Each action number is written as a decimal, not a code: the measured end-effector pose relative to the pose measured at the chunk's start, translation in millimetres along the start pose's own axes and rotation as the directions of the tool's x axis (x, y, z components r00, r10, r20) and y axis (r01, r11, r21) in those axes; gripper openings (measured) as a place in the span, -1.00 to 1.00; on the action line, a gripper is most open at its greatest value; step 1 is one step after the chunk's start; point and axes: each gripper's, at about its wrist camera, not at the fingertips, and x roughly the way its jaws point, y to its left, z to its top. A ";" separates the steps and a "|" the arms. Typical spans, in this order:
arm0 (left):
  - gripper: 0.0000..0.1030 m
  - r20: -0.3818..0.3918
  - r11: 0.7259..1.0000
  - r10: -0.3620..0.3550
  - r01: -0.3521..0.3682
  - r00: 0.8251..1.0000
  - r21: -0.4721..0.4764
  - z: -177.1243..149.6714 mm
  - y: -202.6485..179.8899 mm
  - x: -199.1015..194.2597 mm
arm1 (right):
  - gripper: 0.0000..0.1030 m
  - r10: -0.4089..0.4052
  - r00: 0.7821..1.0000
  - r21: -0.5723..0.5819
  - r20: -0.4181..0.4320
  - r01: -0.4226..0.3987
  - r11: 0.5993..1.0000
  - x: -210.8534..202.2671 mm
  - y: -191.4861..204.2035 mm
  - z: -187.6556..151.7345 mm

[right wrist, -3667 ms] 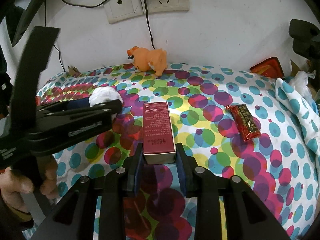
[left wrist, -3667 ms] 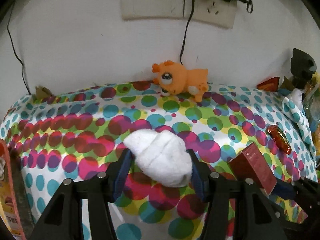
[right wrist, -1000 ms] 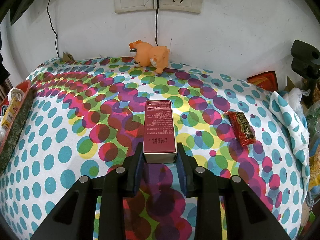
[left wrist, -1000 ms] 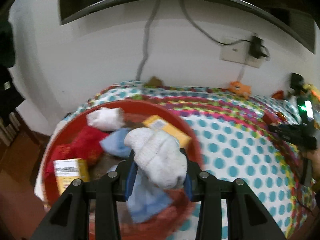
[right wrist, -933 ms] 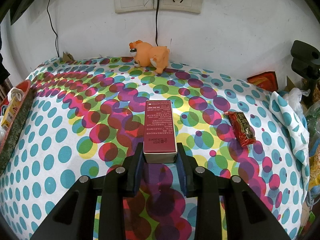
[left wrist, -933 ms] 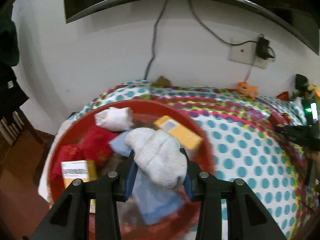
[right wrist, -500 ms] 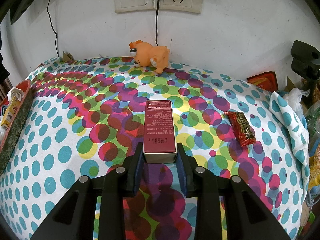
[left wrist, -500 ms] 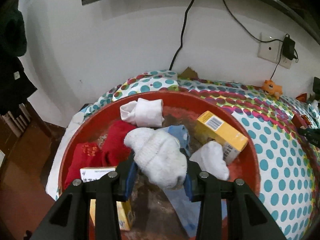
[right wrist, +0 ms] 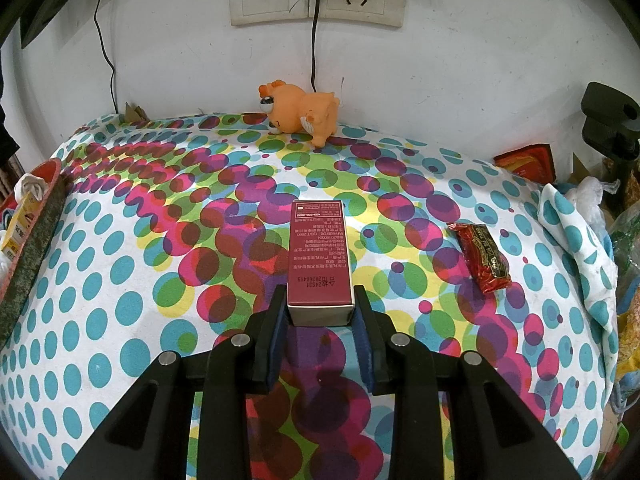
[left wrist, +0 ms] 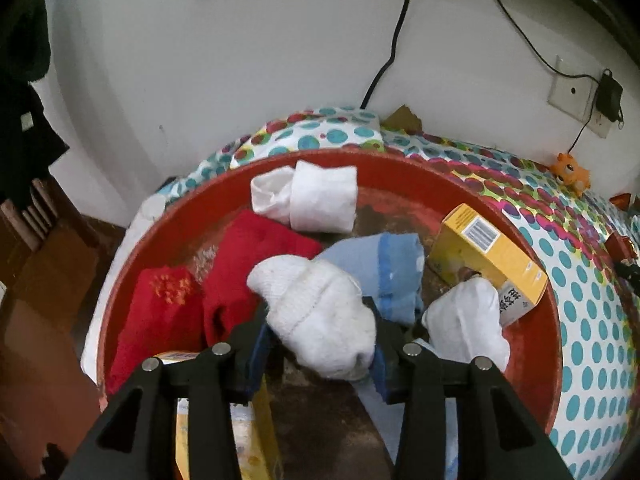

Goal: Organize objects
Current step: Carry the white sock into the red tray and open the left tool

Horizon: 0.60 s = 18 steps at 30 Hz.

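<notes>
The left gripper (left wrist: 320, 344) has carried the rolled white sock (left wrist: 316, 316) from the dotted desk cloth to above the round red plastic basin (left wrist: 536, 280). Its fingers have just been opening, the sock still between them and apparently coming free, so the drop seems underway. The right gripper (right wrist: 320, 320) stays clamped on the maroon cardboard box (right wrist: 319, 256), which lies on the desk.
</notes>
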 end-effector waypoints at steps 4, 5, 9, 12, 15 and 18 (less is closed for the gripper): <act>-0.04 0.007 1.000 -0.002 0.002 1.000 -0.001 -1.0 0.0 -4.2 | -0.44 0.000 1.000 0.000 0.000 0.000 1.000 0.0 0.2 0.3; 0.00 0.017 1.000 0.006 -0.007 1.000 0.008 -1.9 -1.3 -6.6 | -0.44 -0.001 1.000 -0.001 0.000 0.001 1.000 -0.1 0.4 0.3; 0.15 0.064 0.998 0.023 -0.027 0.998 0.050 -6.2 -7.5 -18.3 | -0.44 -0.002 1.000 -0.002 0.000 0.002 1.000 -0.3 0.5 0.5; 0.17 0.074 0.998 0.006 -0.010 0.997 0.055 -10.0 -9.1 -25.8 | -0.44 -0.003 1.000 -0.003 0.000 0.003 1.000 -0.5 1.3 0.6; 0.17 0.111 0.997 0.036 -0.043 0.993 0.066 -15.4 -11.1 -35.7 | -0.45 -0.006 1.000 -0.006 0.000 0.006 1.000 -0.4 1.3 0.9; 0.17 0.132 0.997 0.050 -0.058 0.990 0.056 -23.5 -10.9 -45.2 | -0.45 -0.008 1.000 -0.007 -0.001 0.008 1.000 -0.6 0.8 1.3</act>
